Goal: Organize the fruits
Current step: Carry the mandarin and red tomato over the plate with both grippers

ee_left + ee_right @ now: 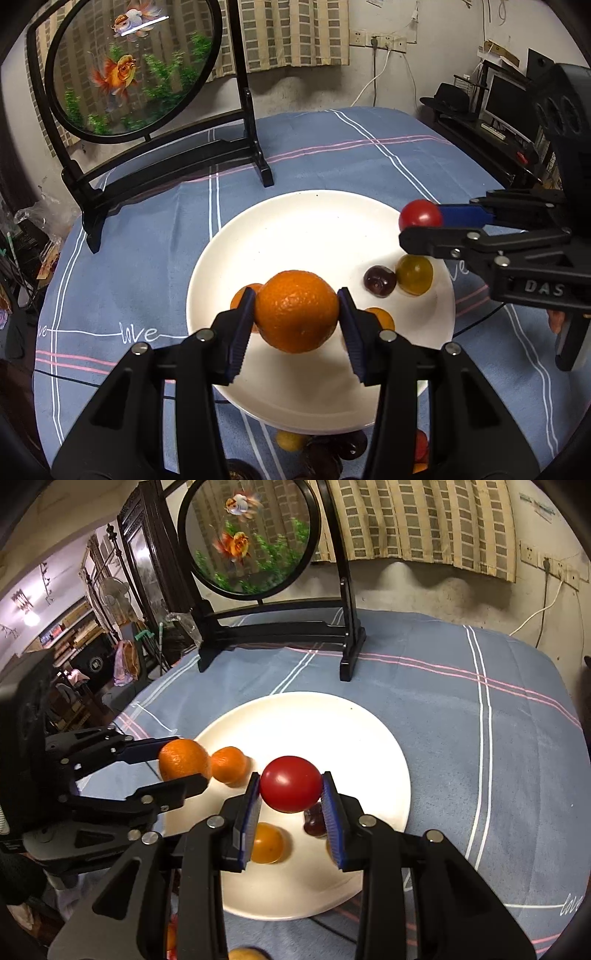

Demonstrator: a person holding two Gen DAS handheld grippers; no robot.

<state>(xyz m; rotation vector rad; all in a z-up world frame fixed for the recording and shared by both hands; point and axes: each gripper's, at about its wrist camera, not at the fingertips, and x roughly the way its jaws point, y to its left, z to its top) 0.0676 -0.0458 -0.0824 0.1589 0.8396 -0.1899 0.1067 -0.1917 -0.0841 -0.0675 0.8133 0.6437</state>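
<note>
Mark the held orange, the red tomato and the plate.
orange (295, 310), left wrist view, front face.
red tomato (290, 783), right wrist view, middle.
plate (295, 229), left wrist view, bare far part.

Plate (295, 221) looking glossy ceramic; orange (296, 311) skin showing dimpled matt; tomato (290, 783) shining smooth; tablecloth (461, 738) looking soft woven cloth.

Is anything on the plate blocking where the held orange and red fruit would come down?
Partly. Small oranges flank the orange; a dark fruit and a yellow one lie under the red fruit. The plate is bare beyond.
</note>
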